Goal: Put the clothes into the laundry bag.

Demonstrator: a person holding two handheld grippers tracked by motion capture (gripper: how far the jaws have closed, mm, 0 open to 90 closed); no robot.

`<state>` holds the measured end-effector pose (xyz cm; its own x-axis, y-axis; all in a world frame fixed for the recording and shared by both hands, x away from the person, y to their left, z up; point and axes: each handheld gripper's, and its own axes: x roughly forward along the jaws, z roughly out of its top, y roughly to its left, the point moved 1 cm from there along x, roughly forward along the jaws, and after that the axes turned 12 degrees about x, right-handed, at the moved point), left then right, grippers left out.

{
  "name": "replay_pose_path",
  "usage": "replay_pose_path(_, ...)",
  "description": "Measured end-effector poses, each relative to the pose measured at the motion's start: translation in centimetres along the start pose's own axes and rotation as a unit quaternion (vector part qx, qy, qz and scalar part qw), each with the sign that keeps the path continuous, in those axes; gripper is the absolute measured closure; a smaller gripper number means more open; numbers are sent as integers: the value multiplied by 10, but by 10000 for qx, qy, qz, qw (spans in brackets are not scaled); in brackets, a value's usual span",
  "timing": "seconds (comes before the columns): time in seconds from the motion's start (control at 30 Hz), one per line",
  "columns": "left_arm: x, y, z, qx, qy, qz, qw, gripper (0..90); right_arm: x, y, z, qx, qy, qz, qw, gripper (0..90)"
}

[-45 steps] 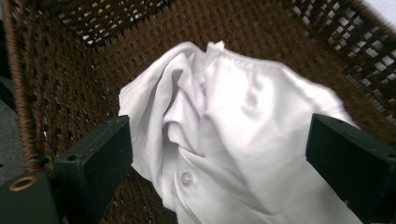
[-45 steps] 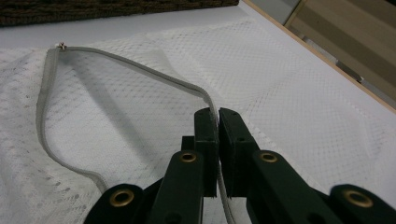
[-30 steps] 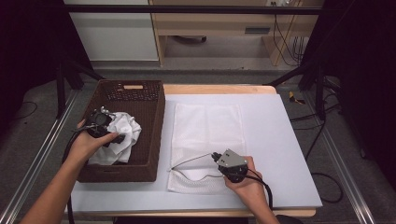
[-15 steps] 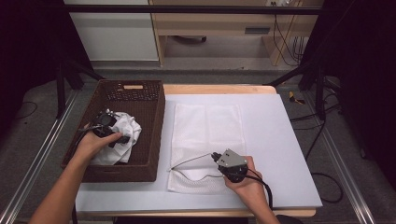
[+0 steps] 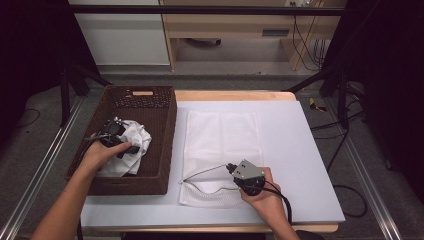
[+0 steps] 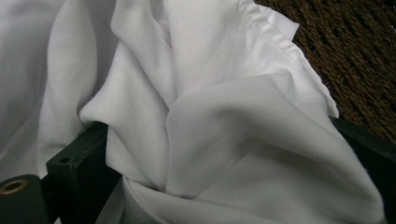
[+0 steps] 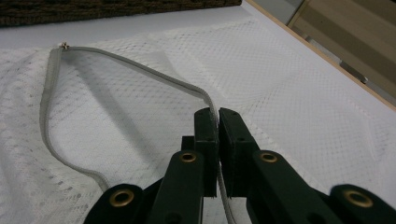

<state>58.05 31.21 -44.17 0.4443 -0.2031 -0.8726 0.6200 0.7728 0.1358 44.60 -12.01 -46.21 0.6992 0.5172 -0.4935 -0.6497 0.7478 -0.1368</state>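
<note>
The right gripper, near the tabletop's front edge, pinches the grey zip edge of the mesh bag, holding its mouth open. The left gripper has white cloth bunched between its jaws inside the basket at the left edge; bare tabletop lies to the right.

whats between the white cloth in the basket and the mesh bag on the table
In the high view, the basket's right wall stands between the white cloth and the mesh bag, then a narrow bare strip of table.
</note>
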Motion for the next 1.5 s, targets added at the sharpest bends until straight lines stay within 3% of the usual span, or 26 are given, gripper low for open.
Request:
replay_pose_path(0.37,1,0,0,18,18,-70,10000,52,1,0,0,-15,15,2,10000,864)
replay_pose_path(0.67,2,-2,0,6,38,-252,9997,63,1,0,-1,-10,34,33,10000,859)
replay_pose_path(1.5,5,-5,2,63,128,-213,9997,40,1,0,-1,-82,60,66,9999,884)
